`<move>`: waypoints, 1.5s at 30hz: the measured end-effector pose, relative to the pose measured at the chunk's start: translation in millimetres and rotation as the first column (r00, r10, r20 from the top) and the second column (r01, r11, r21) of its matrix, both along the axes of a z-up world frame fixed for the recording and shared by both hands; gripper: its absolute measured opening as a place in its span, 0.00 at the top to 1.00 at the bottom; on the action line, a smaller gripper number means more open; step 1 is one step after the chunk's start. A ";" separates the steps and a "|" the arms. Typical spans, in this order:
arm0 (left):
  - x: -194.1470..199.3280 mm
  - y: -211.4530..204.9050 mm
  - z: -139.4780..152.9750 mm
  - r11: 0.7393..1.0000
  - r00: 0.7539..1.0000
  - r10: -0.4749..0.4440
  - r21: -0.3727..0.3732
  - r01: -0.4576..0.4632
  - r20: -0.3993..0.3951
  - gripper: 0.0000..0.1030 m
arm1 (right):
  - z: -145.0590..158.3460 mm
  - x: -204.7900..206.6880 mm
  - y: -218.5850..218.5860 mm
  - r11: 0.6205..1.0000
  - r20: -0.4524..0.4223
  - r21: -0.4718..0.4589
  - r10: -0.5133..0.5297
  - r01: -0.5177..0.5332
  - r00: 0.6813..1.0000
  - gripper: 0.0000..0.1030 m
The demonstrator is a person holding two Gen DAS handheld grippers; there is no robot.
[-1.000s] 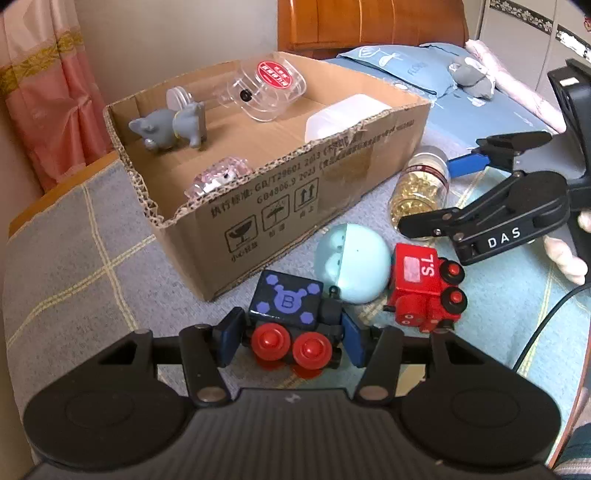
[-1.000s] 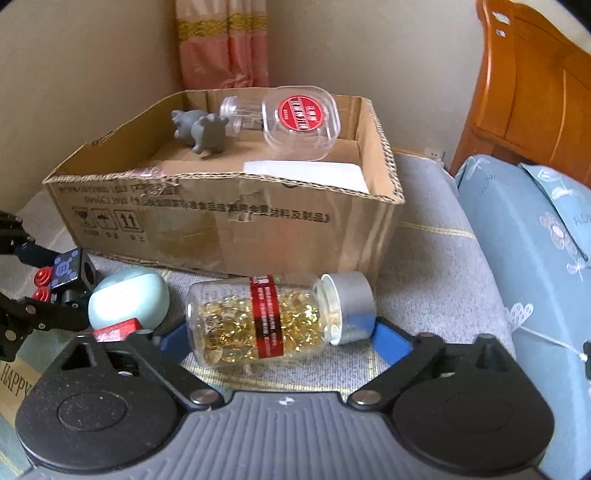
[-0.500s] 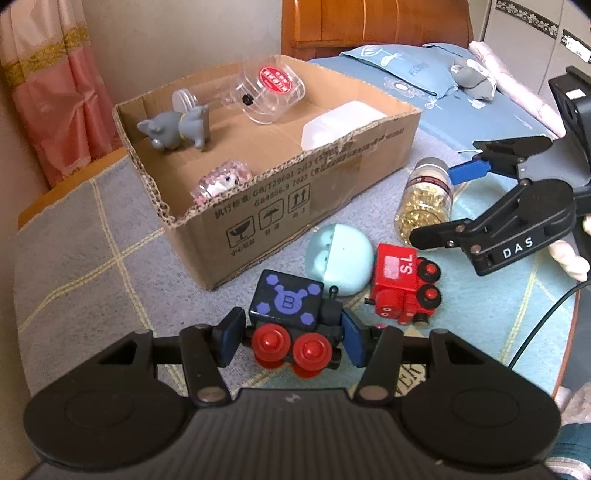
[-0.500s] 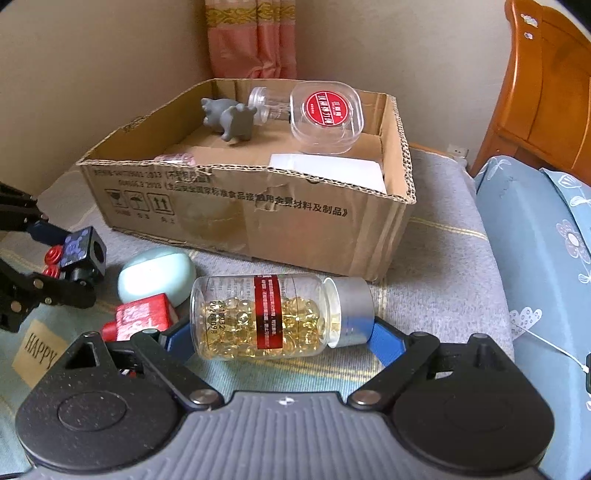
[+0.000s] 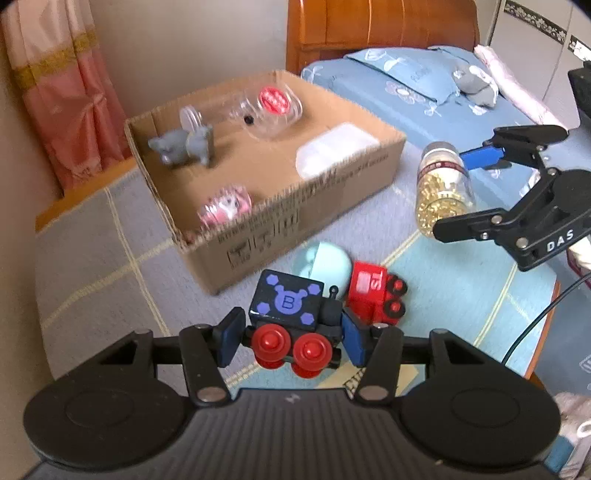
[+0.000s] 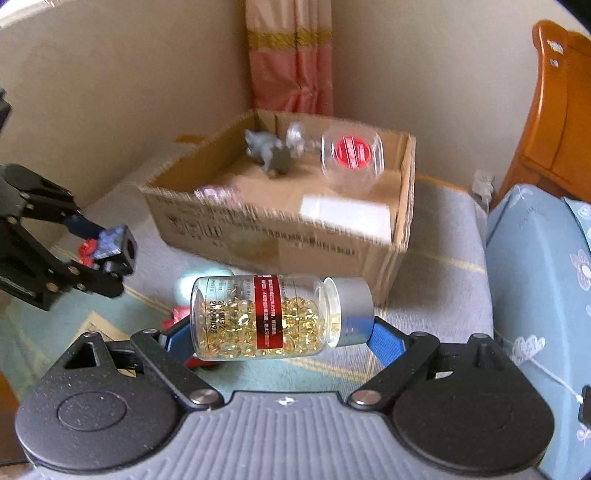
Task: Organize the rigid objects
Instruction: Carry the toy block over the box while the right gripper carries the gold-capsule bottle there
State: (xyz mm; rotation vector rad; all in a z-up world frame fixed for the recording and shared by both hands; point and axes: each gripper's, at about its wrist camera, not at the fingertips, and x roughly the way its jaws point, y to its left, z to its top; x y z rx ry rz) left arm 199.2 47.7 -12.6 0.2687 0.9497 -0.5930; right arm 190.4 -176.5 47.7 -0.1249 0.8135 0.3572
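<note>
My left gripper (image 5: 290, 334) is shut on a black toy train with red wheels (image 5: 291, 317), lifted off the table. My right gripper (image 6: 277, 332) is shut end to end on a clear bottle of yellow capsules (image 6: 273, 317), held sideways above the table; the same bottle (image 5: 441, 192) shows at the right of the left wrist view. A red toy train (image 5: 373, 297) and a pale blue round case (image 5: 325, 260) lie on the table beside the open cardboard box (image 5: 295, 229). The box holds a grey animal figure (image 5: 183, 147), a clear jar with a red label (image 5: 271, 107), a white container (image 5: 332, 149) and a pink item (image 5: 223, 205).
The table carries a grey and light blue cloth (image 5: 92, 258). A bed with blue bedding (image 5: 424, 96) and a wooden headboard (image 5: 380, 26) stands beyond the box. A pink curtain (image 5: 62, 92) hangs at the back left. The table's edge (image 5: 546, 325) runs along the right.
Both grippers have risen with what they hold. The capsule bottle has left the table, and the box and the toys on the table now look farther below.
</note>
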 end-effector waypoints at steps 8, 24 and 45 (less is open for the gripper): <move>21.1 -9.7 42.4 1.000 0.995 0.010 0.004 -0.011 0.096 0.47 | 38.1 16.4 7.8 0.999 0.096 -0.002 0.048 -0.048 0.994 0.07; 119.9 -23.7 48.9 0.994 0.987 0.110 -0.003 -0.111 0.113 0.47 | 41.3 81.3 38.4 0.995 0.085 -0.011 0.105 -0.104 0.991 0.07; 163.3 -35.5 16.1 0.979 0.972 0.182 0.063 -0.193 0.149 0.06 | 23.2 93.6 43.8 0.995 0.072 0.027 0.095 -0.097 0.993 0.00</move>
